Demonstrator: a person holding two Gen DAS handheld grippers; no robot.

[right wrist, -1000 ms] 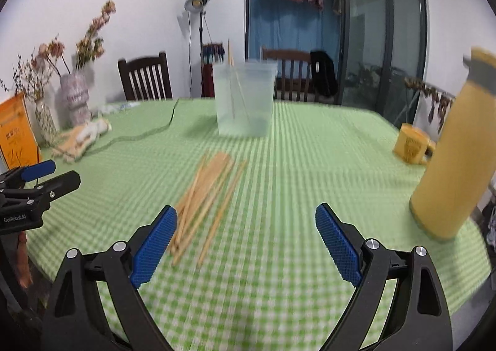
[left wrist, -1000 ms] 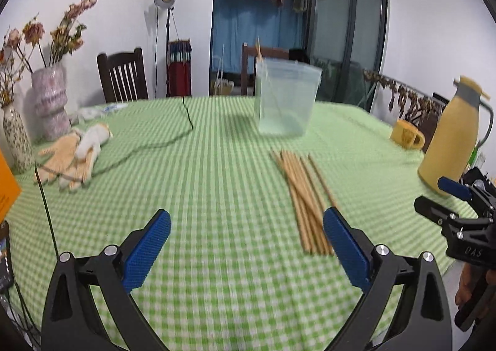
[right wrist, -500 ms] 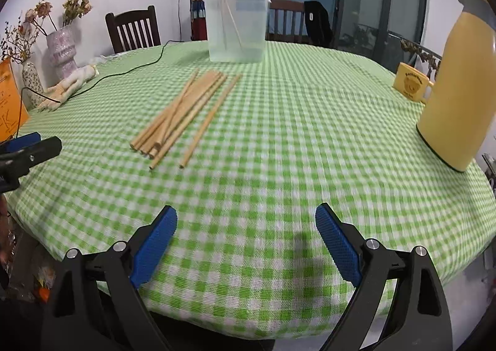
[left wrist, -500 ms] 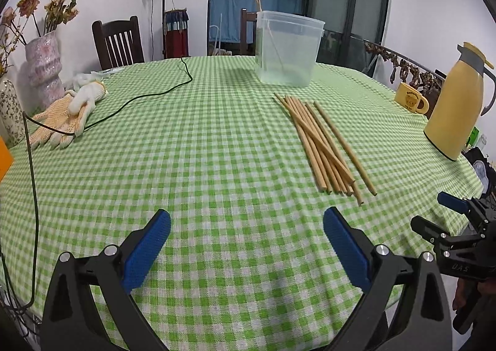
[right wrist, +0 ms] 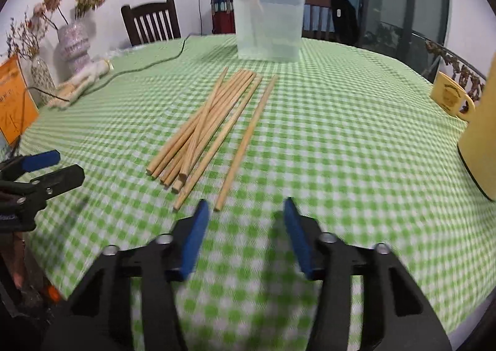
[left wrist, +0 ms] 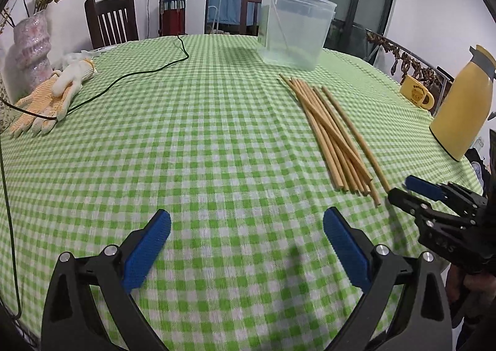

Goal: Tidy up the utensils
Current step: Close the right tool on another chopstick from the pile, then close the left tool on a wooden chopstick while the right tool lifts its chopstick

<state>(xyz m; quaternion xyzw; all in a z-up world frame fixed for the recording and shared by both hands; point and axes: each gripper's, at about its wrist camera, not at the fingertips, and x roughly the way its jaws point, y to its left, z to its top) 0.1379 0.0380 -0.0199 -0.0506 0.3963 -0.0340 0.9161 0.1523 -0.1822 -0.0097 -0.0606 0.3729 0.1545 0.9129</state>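
Right hand-held gripper [right wrist: 245,211] blurred, jaws just been closing, still parted, nothing between them; tips just short of the nearest stick end. Left hand-held gripper [left wrist: 246,227] wide open over bare table [left wrist: 186,149]. Chopsticks [right wrist: 210,131] lie in a loose overlapping pile mid-table, one apart on the right. Beyond them, clear container [right wrist: 269,19] holds one stick, hard to make out. Yellow jug [right wrist: 483,134] cut off at frame edge.

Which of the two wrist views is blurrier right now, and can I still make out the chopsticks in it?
Right wrist view: smeared near the right gripper, whose jaws have just been closing on nothing, but the chopsticks and clear container read fine. Left wrist view: sharper overall, slight softness on the tablecloth, and strong fisheye bending at the edges.
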